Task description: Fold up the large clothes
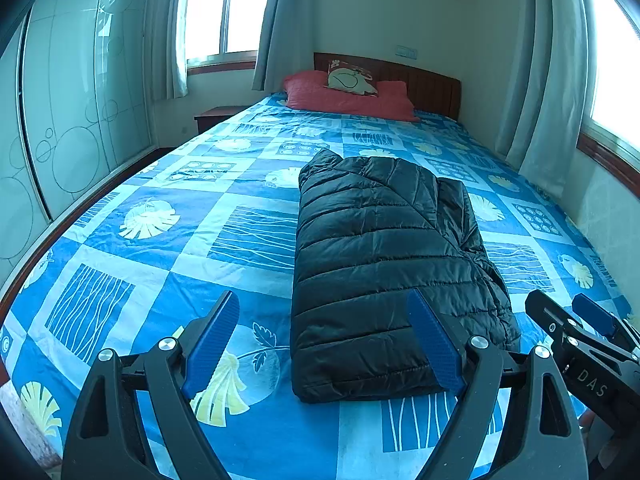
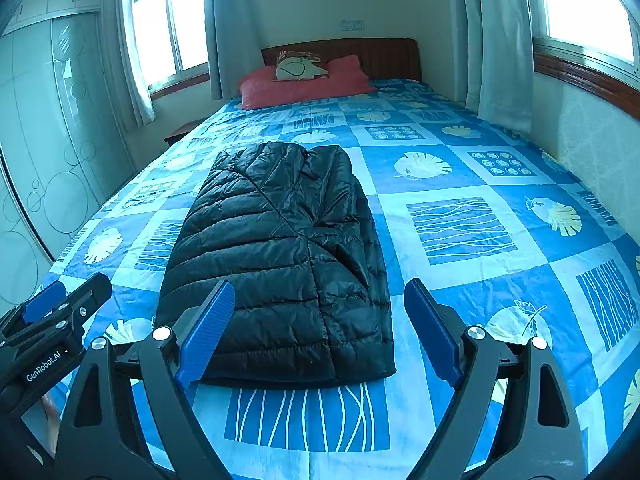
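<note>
Left wrist view: one black quilted puffer jacket (image 1: pixel 384 264) lies folded into a long, thick rectangle on the bed (image 1: pixel 168 248), its shiny shell stitched in horizontal channels, a diagonal fold line crossing its upper half and a bunched layer showing along its right edge. The bed cover is a smooth cotton-like sheet printed in blue and pale squares with leaf, wavy-line and dot patterns. The left gripper (image 1: pixel 326 340) hangs above the near end of the jacket, its two blue ribbed pads on black arms spread wide apart with nothing between them; the right-hand pad overlaps the jacket's near corner in the picture, though contact cannot be told. At the right edge the right gripper (image 1: pixel 576 320) shows side-on, black with one blue pad visible. At the head of the bed lie one long red pillow (image 1: pixel 344 98) and one smaller cream patterned cushion (image 1: pixel 351 79) on top of it, before a dark wooden headboard (image 1: pixel 430 86). Right wrist view: the same jacket (image 2: pixel 280 256) sits left of centre on the bed (image 2: pixel 480 216), narrow end away, glossy and puffed. The right gripper (image 2: pixel 320 332) has its two blue ribbed pads parted wide and empty, the left pad over the jacket's near edge. The left gripper (image 2: pixel 60 304) enters at the lower left, beside the jacket. Two windows (image 2: pixel 168 28) with grey curtains (image 2: pixel 500 40) flank the bed, and a frosted wardrobe door (image 2: pixel 52 152) with circle outlines stands at left.
</note>
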Available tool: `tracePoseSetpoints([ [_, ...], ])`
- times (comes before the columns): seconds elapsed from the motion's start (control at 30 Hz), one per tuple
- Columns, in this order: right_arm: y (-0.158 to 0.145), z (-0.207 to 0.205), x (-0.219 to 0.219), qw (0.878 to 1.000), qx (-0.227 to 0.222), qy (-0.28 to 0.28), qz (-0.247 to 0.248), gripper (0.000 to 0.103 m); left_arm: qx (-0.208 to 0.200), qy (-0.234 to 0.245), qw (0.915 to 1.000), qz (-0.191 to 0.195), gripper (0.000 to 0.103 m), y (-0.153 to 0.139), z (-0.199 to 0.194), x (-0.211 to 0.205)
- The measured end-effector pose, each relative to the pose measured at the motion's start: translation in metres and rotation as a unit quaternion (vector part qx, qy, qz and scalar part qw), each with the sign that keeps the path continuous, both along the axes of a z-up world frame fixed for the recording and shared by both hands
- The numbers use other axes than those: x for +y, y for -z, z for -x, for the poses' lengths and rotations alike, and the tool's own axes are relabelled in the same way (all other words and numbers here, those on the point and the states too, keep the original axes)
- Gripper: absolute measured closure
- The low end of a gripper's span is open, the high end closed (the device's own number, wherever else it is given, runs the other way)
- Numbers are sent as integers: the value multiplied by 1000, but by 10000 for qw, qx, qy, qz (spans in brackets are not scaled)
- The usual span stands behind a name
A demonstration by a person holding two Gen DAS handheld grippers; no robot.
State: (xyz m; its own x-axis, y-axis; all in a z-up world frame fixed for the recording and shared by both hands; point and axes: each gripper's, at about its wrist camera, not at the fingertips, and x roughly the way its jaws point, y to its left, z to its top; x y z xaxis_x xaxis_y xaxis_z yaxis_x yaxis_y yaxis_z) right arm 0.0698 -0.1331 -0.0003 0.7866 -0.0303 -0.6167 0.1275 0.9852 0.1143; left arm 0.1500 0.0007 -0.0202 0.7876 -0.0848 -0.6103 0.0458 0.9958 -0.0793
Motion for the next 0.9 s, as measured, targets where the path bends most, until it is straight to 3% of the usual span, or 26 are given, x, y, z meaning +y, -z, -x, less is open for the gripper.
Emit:
tracePoseSetpoints([
  [0.5, 3, -1, 3, 10000, 23, -25, 17, 17, -144, -8, 9996, -231, 18, 1, 1, -5],
  [0.9, 11, 0, 2, 9999, 65, -61, 46, 17, -152, -140, 9996, -187, 16, 4, -2, -1],
])
